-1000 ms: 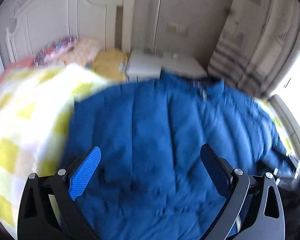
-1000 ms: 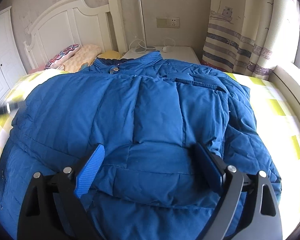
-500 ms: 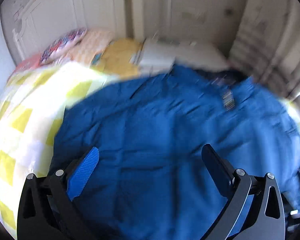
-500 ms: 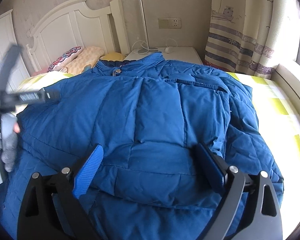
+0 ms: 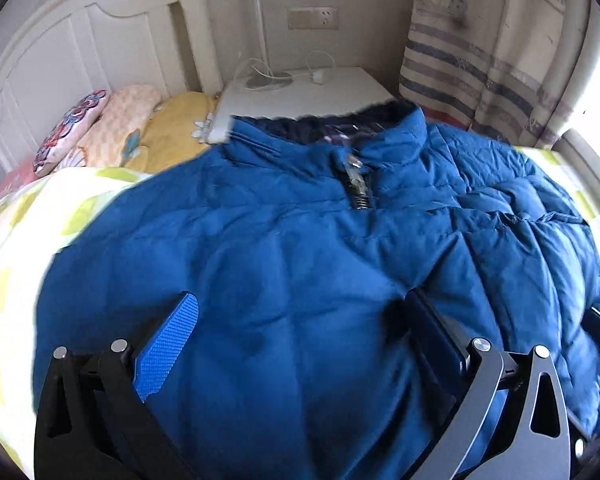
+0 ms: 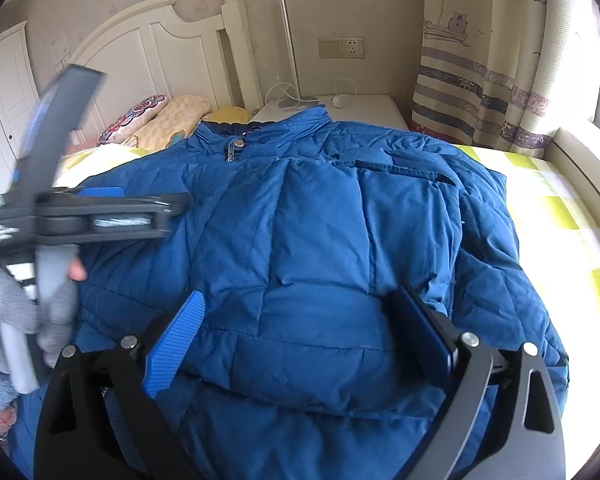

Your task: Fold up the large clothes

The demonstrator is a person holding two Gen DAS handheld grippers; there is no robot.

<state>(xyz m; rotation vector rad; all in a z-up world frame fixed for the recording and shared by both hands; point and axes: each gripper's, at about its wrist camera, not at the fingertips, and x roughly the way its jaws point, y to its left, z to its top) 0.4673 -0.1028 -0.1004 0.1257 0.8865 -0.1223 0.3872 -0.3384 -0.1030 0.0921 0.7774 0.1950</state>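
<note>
Checked bed point(image 6: 556, 208), blue jacket point(image 6: 320, 240), pillows point(image 5: 112, 128)

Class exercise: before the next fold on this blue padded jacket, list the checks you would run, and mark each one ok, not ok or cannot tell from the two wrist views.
1. Left hand-held gripper open and empty: ok.
2. Right hand-held gripper open and empty: ok.
3. Blue jacket lies on the bed, collar toward the headboard: ok.
4. Jacket zipped up at the zip pull: ok at the collar; lower down cannot tell.
5. Jacket's right-hand side flat: not ok, it is bunched in folds.
6. Hem visible for grasping: cannot tell, it lies below both views.
</note>
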